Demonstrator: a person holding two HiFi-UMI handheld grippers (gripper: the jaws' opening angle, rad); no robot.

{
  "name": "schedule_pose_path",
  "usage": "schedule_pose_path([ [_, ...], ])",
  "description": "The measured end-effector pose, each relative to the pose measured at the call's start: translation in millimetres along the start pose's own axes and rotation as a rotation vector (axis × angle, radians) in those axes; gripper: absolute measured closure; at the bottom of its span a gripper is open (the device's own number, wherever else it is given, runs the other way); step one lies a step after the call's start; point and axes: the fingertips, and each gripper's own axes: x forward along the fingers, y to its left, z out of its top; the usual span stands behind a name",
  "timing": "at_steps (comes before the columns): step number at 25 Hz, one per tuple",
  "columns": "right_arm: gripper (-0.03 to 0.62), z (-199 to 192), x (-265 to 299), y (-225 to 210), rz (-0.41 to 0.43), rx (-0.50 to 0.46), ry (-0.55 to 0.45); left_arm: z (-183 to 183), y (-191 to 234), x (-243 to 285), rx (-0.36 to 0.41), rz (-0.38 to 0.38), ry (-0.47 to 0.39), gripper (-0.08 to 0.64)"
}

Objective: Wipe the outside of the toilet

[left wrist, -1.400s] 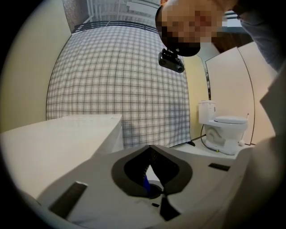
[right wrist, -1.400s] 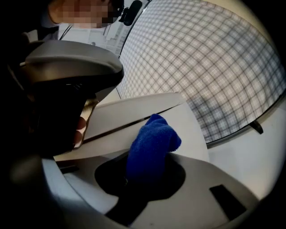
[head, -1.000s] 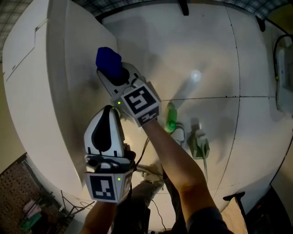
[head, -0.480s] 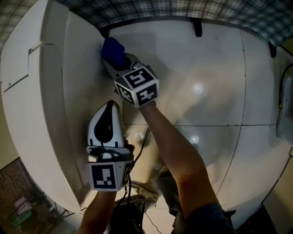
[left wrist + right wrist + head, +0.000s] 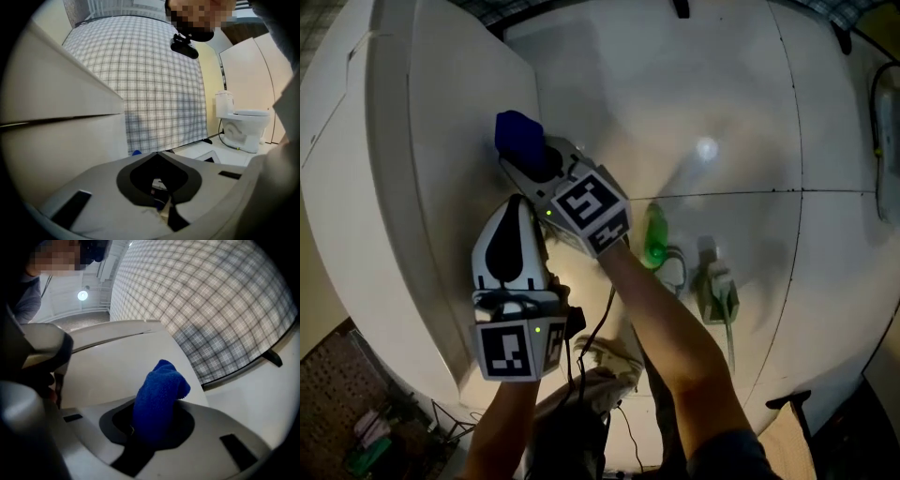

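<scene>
The right gripper (image 5: 534, 157) has its fingers closed on a blue cloth (image 5: 517, 134), which sticks out past the tips in a bunched roll. In the head view the cloth sits against the tall white side of the toilet (image 5: 441, 169) at the left of the scene (contact looks likely, but I cannot tell for sure). The left gripper (image 5: 519, 202) is nearer the person, just beside the right one and close to the same white wall. Its fingers are fully closed with nothing between them. On the white tiled floor (image 5: 741, 112), to the right of the arms, lies a green bottle (image 5: 653, 239). The left gripper view shows a plaid curtain (image 5: 150, 79) at the far end, and a second toilet (image 5: 241, 126) stands well away to the right.
</scene>
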Motion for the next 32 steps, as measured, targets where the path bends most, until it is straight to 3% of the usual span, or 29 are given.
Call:
schedule_pose_path([
  [9, 0.517, -58, -63, 103, -0.017, 0.051, 0.006, -22, -12, -87, 0.027, -0.045, 0.043, 0.546],
  [15, 0.517, -71, -72, 115, -0.009, 0.049, 0.011, -30, -17, -87, 0.037, -0.060, 0.038, 0.546],
  [18, 0.517, -65, -66, 85, -0.044, 0.057, -0.016, -32, -19, -70, 0.040, -0.068, 0.021, 0.546],
  [25, 0.517, -33, -16, -43, -0.173, 0.087, -0.092, -47, -14, 6, 0.015, -0.070, -0.014, 0.546],
  [32, 0.517, -39, 69, -153, -0.173, 0.033, 0.006, -76, 12, 78, -0.041, -0.007, -0.026, 0.546],
])
